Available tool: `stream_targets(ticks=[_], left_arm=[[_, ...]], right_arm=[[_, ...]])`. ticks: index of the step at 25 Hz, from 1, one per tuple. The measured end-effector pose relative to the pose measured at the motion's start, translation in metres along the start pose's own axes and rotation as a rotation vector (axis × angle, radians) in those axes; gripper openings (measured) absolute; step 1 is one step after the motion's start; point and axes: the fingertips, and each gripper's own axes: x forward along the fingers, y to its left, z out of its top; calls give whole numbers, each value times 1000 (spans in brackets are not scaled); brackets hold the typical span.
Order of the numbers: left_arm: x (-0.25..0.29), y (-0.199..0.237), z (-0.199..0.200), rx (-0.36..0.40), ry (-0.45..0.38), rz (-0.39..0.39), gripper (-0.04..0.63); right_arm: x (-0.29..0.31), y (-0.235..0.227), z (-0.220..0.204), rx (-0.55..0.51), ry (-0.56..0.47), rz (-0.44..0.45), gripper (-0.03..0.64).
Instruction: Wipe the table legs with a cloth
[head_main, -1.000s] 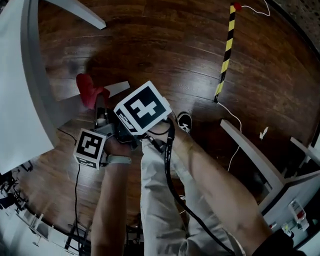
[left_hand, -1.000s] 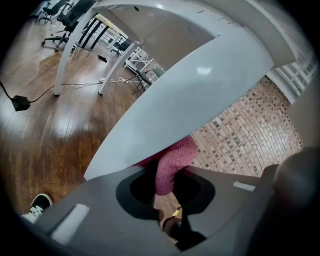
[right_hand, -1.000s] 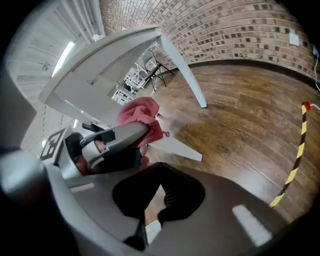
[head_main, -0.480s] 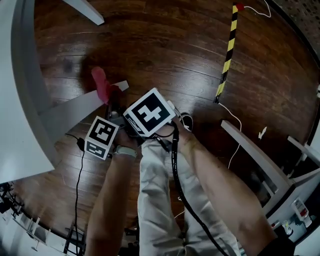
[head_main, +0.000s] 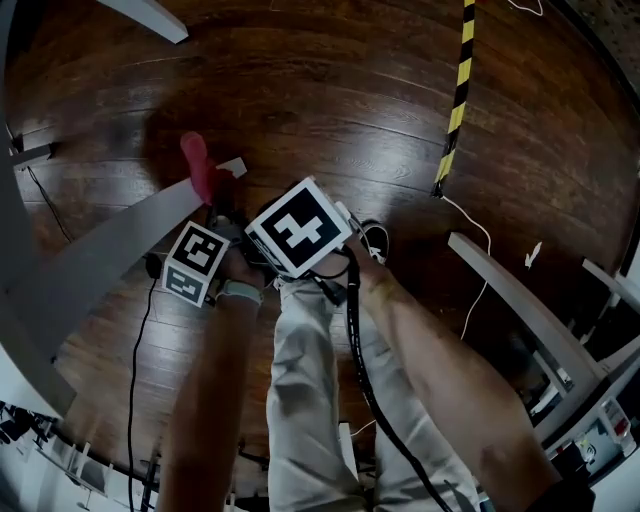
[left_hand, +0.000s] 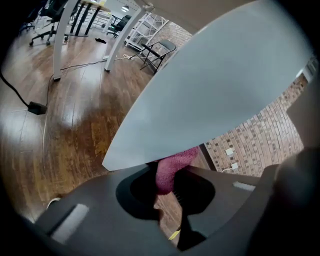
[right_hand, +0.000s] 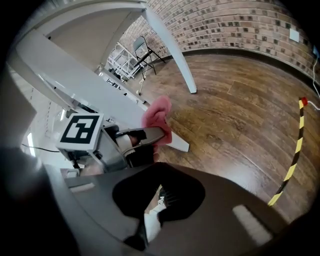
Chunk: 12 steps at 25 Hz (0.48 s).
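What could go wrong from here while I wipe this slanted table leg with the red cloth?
The cloth is pinched in the left gripper with much of it sticking out past the jaws, so rubbing on the table leg may tug it free.
The right gripper, shut and empty, sits close beside the left one and may knock it.
The black cable on the floor by the leg could snag a foot.

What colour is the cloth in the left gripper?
Pinkish red; the cloth shows best in the right gripper view.
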Motion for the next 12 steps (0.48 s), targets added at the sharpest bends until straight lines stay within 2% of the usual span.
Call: stream_targets(ticks=[12], left_arm=[[79,78,-40,15,38,53,51]], right_arm=[[48,-66,-55,86,15,25,-8]])
